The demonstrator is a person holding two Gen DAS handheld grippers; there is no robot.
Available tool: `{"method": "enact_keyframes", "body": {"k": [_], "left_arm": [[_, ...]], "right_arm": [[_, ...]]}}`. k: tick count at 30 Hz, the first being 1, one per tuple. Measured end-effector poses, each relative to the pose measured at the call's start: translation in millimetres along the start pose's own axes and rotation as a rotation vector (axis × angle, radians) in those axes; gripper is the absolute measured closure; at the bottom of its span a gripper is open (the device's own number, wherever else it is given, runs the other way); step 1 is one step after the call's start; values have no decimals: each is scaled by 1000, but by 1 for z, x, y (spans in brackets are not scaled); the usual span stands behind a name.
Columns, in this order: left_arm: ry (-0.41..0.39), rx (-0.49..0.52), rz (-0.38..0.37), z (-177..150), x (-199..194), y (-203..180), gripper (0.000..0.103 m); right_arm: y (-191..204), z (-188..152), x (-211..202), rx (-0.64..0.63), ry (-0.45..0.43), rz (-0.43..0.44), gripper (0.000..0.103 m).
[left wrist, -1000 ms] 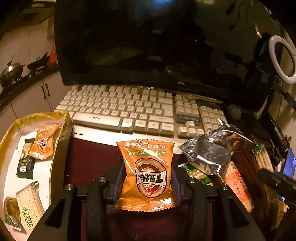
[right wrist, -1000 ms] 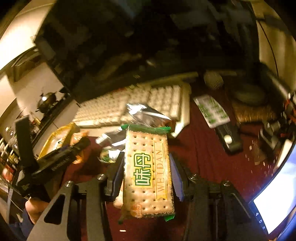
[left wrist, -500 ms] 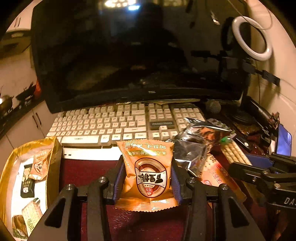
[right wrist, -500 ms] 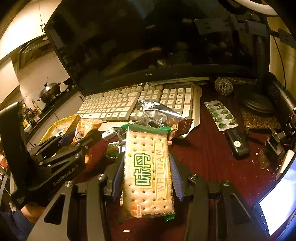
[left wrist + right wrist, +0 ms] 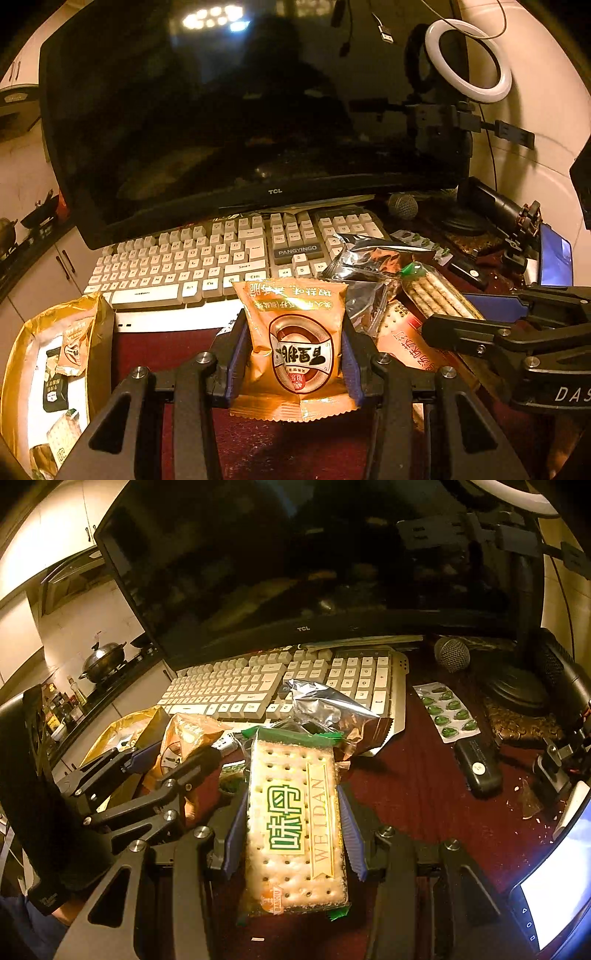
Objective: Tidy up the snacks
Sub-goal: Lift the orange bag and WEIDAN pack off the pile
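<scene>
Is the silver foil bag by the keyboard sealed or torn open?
Open. The silver foil bag has a crumpled, gaping mouth with its shiny inner lining showing, lying against the keyboard. Whether anything remains inside cannot be told.

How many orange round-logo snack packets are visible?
2: one orange packet clamped in the left gripper, one smaller packet inside the gold tray. Others may be hidden.

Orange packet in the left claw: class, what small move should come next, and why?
Probably carry the orange packet left toward the gold tray and lower it in. The left claw grips it above the red cloth, and the tray already holds similar snacks, including another orange packet.
</scene>
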State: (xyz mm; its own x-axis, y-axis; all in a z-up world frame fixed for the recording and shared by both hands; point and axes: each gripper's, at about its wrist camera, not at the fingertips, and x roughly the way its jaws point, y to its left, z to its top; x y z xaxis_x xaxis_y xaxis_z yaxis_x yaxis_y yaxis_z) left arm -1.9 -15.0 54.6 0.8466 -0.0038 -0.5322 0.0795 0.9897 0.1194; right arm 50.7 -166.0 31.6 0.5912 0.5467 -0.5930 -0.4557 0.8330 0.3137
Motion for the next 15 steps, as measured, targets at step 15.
{"method": "enact_keyframes", "body": {"k": [15], "left_arm": [[-25,-17,-9,0,-5,3,57]], "right_arm": [[4,-1,-2,-26,-9,-1,58]]}}
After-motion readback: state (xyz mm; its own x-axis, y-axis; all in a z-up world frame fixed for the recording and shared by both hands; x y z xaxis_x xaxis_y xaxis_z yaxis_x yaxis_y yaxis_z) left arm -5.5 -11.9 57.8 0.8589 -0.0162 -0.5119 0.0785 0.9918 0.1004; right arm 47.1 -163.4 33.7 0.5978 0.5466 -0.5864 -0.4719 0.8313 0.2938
